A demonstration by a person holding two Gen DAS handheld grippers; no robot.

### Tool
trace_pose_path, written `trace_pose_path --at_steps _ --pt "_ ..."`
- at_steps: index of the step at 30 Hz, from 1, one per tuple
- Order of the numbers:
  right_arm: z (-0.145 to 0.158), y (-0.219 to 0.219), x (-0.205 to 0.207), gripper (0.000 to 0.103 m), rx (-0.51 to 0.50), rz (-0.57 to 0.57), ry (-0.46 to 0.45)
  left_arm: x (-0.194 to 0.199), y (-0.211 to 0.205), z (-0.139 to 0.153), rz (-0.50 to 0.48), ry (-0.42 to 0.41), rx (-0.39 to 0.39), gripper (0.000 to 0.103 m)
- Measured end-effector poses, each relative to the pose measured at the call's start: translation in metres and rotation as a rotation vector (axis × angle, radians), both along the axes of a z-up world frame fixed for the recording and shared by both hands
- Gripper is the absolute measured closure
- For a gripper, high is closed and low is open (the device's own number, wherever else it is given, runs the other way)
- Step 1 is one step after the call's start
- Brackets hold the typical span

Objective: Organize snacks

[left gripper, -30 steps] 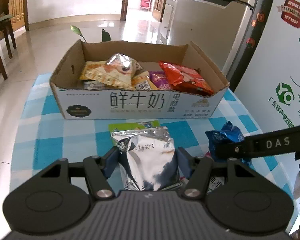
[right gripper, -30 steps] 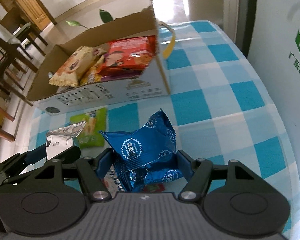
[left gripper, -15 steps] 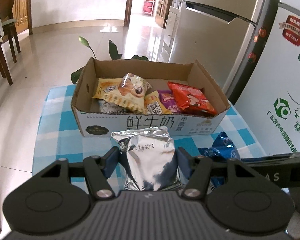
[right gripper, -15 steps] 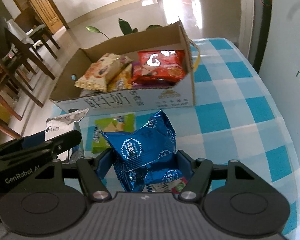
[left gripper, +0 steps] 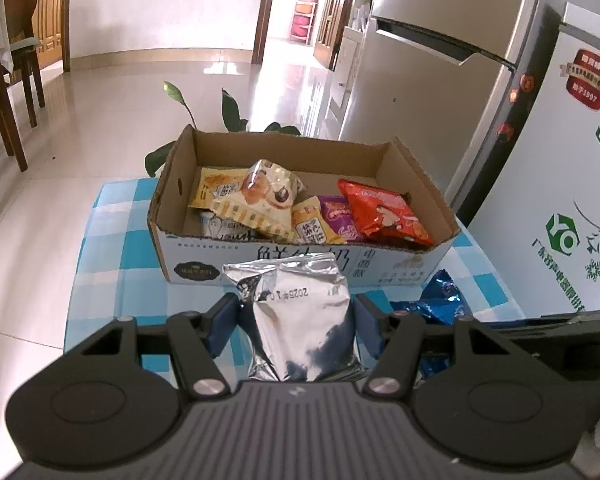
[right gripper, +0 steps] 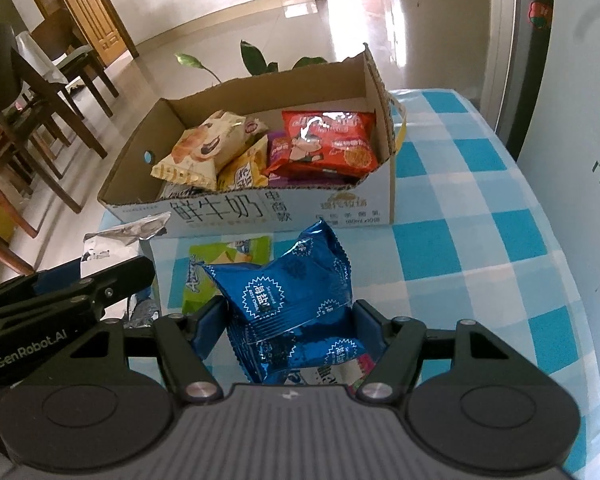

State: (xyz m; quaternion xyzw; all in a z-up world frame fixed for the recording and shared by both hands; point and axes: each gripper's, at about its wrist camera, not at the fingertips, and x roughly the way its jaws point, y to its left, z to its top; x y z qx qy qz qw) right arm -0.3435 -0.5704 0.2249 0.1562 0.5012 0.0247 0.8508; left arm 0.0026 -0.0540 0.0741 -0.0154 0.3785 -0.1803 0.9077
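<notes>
Two packets are held: left gripper (left gripper: 296,320) fingers pinch the silver packet (left gripper: 300,320), right gripper (right gripper: 288,320) fingers pinch the blue packet (right gripper: 288,296). Cardboard box (left gripper: 400,268) lies straight ahead across the counter (right gripper: 480,240), nearer the left one.

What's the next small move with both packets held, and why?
Probably carry the left gripper forward over the cardboard box and release the silver packet there. Both packets are lifted clear: the right gripper grips the blue packet. The box's back strip looks bare, and a green packet remains on the checked tablecloth.
</notes>
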Motion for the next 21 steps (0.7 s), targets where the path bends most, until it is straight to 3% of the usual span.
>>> trace_pose_path --at_steps 10,21 --pt "0.006 0.000 0.003 0.030 -0.006 -0.010 -0.023 0.003 0.000 0.007 0.004 -0.014 -0.011 0.041" --pt "0.039 -0.020 0.018 0.030 0.052 -0.057 -0.156 0.030 0.006 0.036 0.051 -0.077 -0.098 0.041"
